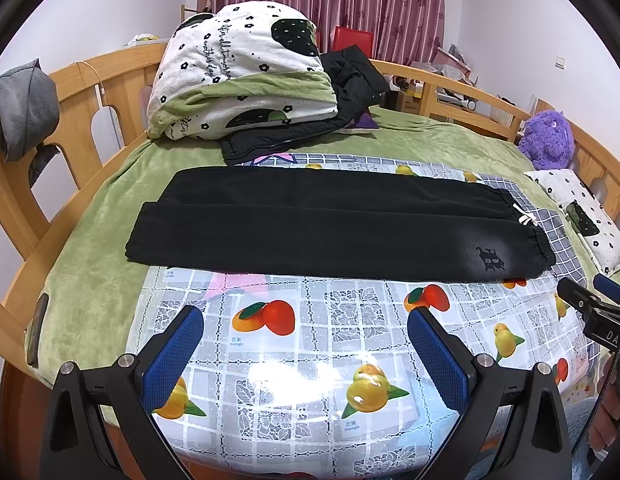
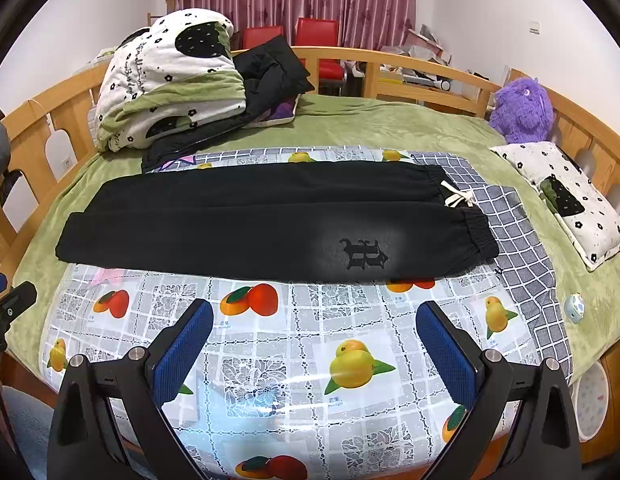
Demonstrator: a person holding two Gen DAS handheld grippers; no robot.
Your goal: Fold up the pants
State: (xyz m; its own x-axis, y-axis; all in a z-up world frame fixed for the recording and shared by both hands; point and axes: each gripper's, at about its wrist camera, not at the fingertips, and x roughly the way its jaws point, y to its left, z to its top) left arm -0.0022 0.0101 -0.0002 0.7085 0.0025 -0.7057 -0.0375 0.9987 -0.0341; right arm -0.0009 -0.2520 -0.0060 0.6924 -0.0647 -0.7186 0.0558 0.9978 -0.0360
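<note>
Black pants (image 1: pixel 330 224) (image 2: pixel 269 220) lie flat across the fruit-print plastic cloth (image 1: pixel 310 360) (image 2: pixel 293 344), one leg folded over the other. The waistband with a white drawstring (image 2: pixel 456 196) is at the right and the leg cuffs at the left. My left gripper (image 1: pixel 305 320) hovers open over the cloth, short of the pants' near edge, nothing between its blue pads (image 1: pixel 173 356). My right gripper (image 2: pixel 314 316) is open too, just in front of the embroidered logo (image 2: pixel 364 254). The right gripper also shows at the left wrist view's right edge (image 1: pixel 590 304).
The bed has a green blanket (image 2: pixel 390 128) and wooden rails (image 1: pixel 109 80) around it. A folded quilt (image 1: pixel 237 76) and a black jacket (image 1: pixel 310 120) are piled at the back left. A purple plush toy (image 2: pixel 522 108) and a small pillow (image 2: pixel 562 196) lie at the right.
</note>
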